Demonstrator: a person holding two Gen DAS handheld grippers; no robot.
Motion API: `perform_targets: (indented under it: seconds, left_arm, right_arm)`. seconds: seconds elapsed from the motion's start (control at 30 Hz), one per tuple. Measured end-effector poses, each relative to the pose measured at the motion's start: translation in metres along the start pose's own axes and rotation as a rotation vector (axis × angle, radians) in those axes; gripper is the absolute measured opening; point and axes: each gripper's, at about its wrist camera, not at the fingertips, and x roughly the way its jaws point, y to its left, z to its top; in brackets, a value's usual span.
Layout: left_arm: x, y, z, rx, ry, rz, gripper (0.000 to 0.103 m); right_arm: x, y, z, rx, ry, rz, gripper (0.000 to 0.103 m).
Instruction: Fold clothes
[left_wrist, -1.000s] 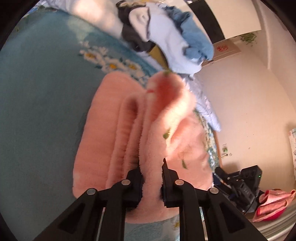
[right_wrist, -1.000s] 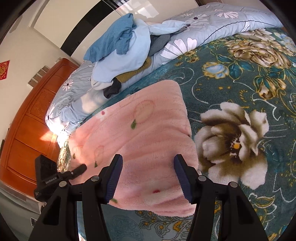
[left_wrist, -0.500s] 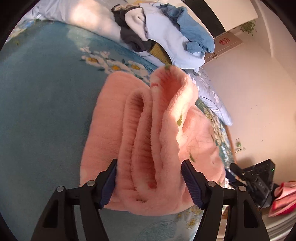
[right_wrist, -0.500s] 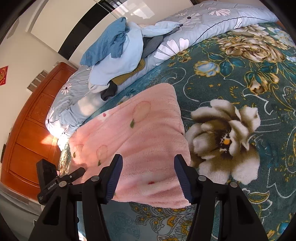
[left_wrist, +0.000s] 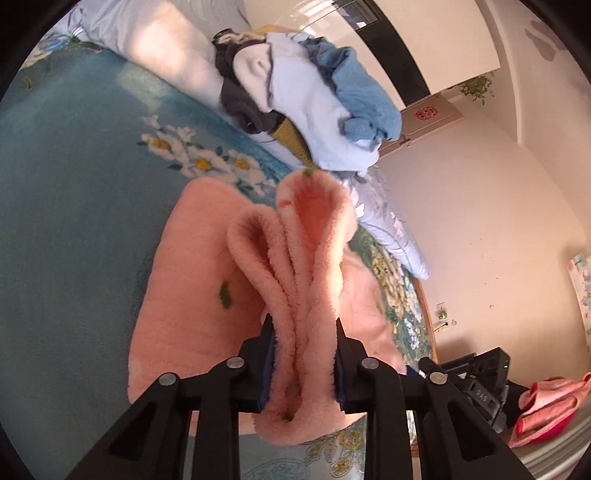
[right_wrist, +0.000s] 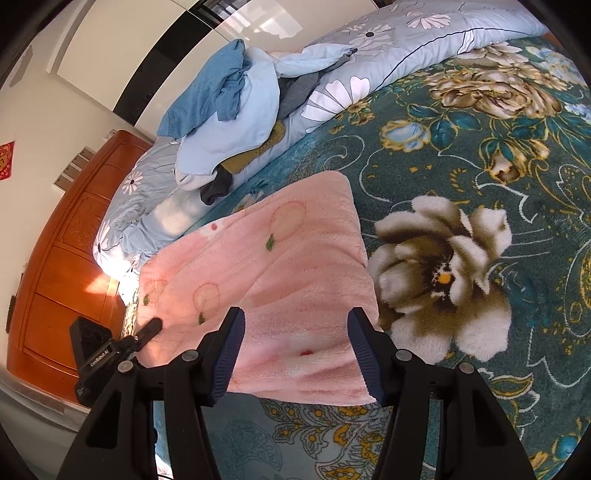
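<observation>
A pink fleece garment (left_wrist: 207, 295) with small fruit prints lies folded on the teal flowered bedspread (left_wrist: 74, 221). My left gripper (left_wrist: 301, 354) is shut on a bunched stack of its folded layers at the near edge. In the right wrist view the pink garment (right_wrist: 280, 269) lies flat, and my right gripper (right_wrist: 295, 354) is open and empty just above its near edge. The left gripper's tip (right_wrist: 147, 328) shows at the garment's left edge there.
A heap of blue, white and grey clothes (right_wrist: 236, 110) lies on a light floral duvet (right_wrist: 369, 74) at the back of the bed. A wooden cabinet (right_wrist: 66, 277) stands left of the bed. A pink folded item (left_wrist: 546, 406) lies on a surface at right.
My left gripper opened half a second ago and has now closed again on a thicker bunch of the pink layers. The right gripper stayed open and drew back slightly.
</observation>
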Motion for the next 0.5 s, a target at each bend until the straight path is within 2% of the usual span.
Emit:
perform_targets:
  seconds: [0.1,0.17,0.2,0.33,0.37,0.43,0.5]
  left_arm:
    - [-0.027,-0.015,0.016,0.051,-0.059,-0.049,0.027]
    - [-0.037,-0.013,0.020,0.065,-0.079,-0.034,0.027]
    - [-0.035,-0.006,0.019,0.066,-0.070,-0.009,0.028]
    - [0.000,0.043,-0.002,0.008,0.058,0.121,0.028]
    - [0.004,0.053,-0.007,0.001,0.061,0.135,0.028]
    - [0.003,0.064,-0.010,-0.050,0.053,0.104,0.032]
    - [-0.005,0.055,-0.008,-0.016,0.056,0.106,0.035]
  right_arm:
    - [-0.005,0.000,0.003,-0.001,-0.014,0.008,0.059]
    - [-0.006,0.000,0.004,-0.004,-0.016,0.006,0.059]
    - [-0.004,-0.001,0.004,-0.006,-0.012,0.003,0.059]
    - [0.008,-0.003,0.001,-0.004,0.018,-0.006,0.059]
    - [0.009,-0.001,0.001,-0.008,0.021,-0.006,0.059]
    - [0.010,0.003,0.001,-0.018,0.027,-0.006,0.059]
    - [0.007,0.013,0.005,-0.063,0.020,-0.013,0.059]
